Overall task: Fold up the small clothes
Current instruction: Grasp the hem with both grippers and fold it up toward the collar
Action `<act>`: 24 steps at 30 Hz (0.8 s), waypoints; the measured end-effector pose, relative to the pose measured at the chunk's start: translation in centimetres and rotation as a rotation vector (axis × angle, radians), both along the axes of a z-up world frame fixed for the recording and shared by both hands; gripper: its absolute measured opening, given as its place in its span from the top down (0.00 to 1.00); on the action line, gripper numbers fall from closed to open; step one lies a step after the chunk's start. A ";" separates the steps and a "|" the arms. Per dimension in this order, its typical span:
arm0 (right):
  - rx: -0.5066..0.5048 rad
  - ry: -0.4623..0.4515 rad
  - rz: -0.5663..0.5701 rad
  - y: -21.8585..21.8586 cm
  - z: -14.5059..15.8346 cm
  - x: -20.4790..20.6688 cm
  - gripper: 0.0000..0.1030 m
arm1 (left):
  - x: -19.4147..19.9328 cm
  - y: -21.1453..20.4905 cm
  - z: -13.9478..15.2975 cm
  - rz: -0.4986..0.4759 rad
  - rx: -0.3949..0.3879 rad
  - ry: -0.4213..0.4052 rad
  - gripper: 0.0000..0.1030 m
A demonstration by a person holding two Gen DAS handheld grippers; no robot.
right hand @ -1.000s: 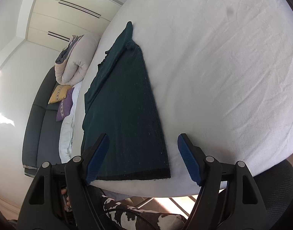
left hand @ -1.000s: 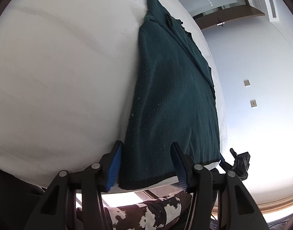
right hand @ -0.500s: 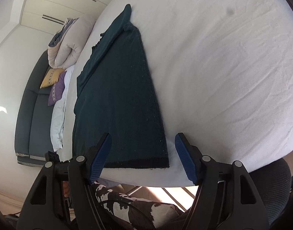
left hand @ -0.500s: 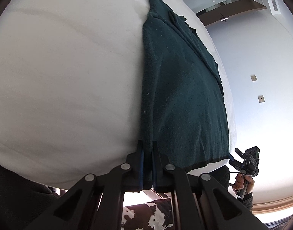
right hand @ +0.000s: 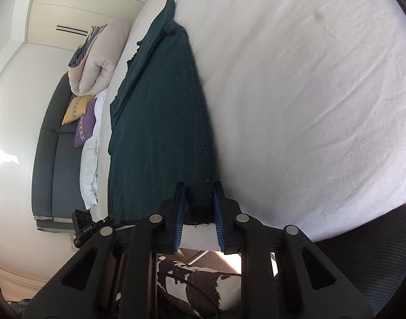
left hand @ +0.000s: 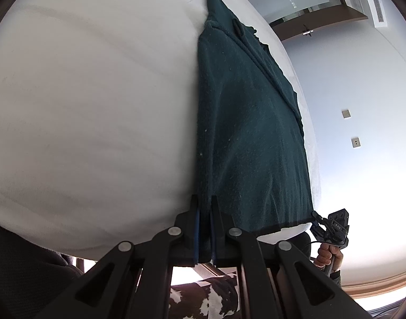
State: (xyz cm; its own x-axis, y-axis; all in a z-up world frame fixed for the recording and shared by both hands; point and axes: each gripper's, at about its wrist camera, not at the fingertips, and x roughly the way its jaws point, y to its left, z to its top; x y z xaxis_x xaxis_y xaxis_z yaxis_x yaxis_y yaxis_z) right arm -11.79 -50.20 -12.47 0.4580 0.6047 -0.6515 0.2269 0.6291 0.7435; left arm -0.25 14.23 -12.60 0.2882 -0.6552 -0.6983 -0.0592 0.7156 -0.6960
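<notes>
1. Sweater (left hand: 250,122), dark green and knitted, lies lengthwise on the white bed (left hand: 91,111), its hem at the bed's near edge and its collar end far up the sheet.
2. Left tool (left hand: 203,212) has its two blue-padded fingers pressed nearly together on the hem corner of the sweater nearest them; a thin fold of knit runs between the pads.
3. Right tool (right hand: 199,199) straddles the other hem corner, its fingers partly closed with the dark hem band lying between them. Fabric fills most of the gap, but I cannot tell whether both pads press on it.
4. Only the left wrist view shows the right tool (left hand: 333,224) from outside, just past the sweater's far hem corner, with the person's hand (left hand: 327,255) wrapped on its handle. This view also shows wall sockets (left hand: 345,113) and a dark wooden frame beyond the sweater's collar end.
5. Only the right wrist view shows a grey sofa (right hand: 47,159) beside the sweater's long edge, carrying a rolled duvet (right hand: 99,55), a yellow cushion (right hand: 75,107) and a purple cushion (right hand: 86,125). White wardrobe doors (right hand: 80,5) stand beyond the duvet.
6. Both views show cow-patterned fabric (right hand: 200,284) below the sweater's hem, under the tool bodies.
</notes>
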 end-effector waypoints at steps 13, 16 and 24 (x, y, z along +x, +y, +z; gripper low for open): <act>0.018 -0.074 -0.054 -1.3 1.1 -0.5 0.93 | -0.3 0.3 -0.1 0.035 -0.063 -0.015 0.94; 0.014 -0.091 -0.046 -1.3 1.8 -0.3 0.94 | -0.4 0.1 0.2 0.034 -0.083 -0.026 0.94; 0.046 -0.169 -0.054 -1.0 5.2 1.2 0.94 | 0.1 -0.2 2.8 0.047 -0.232 -0.085 0.94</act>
